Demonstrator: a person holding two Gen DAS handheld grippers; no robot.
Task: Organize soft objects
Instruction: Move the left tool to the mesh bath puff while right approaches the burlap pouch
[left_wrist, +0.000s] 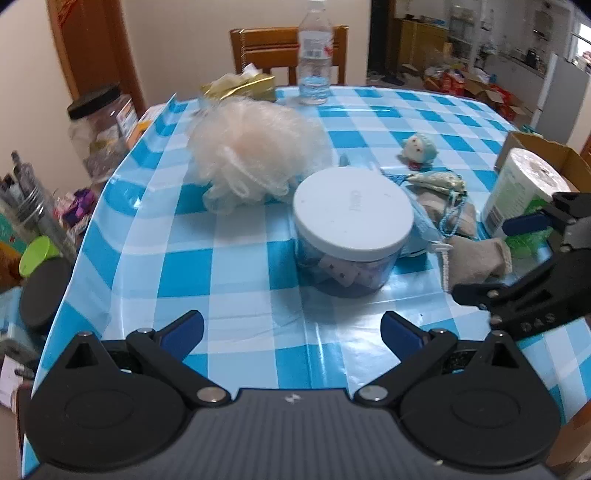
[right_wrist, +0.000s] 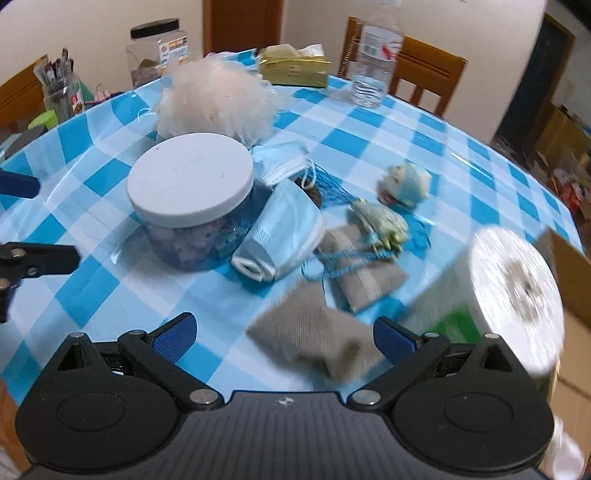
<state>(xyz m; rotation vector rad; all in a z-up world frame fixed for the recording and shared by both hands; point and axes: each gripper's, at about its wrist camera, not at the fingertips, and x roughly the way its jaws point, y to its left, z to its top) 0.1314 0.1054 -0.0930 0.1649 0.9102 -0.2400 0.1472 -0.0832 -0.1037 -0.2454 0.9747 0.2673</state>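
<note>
Right now the nearest soft thing to either tool is the crumpled grey fabric sock (right_wrist: 314, 341), which lies on the blue-and-white checked plastic tablecloth (right_wrist: 461, 147) directly ahead of the right gripper (right_wrist: 284, 332), partly between its two blue-padded fingers (right_wrist: 175, 332). Those fingers are spread wide and hold nothing. The sock's long axis looks to run across the gripper's line of sight, slanting from upper left down to lower right, with its bunched end toward the right finger; motion blur hides which end is the cuff. Just beyond it lie a second folded grey cloth piece (right_wrist: 369, 280), a pale green embroidered sachet with blue cord (right_wrist: 380, 221) on top of that, and a light blue pleated face mask (right_wrist: 288, 229) leaning against the clear round jar with a white lid (right_wrist: 190, 184). The left gripper (left_wrist: 291, 328) is also released and empty, aimed at the jar, with the fluffy peach mesh bath sponge (left_wrist: 251, 147) farther back. So the right hand appears the better placed: a short advance and a close across the sock's narrow width should take it.
</note>
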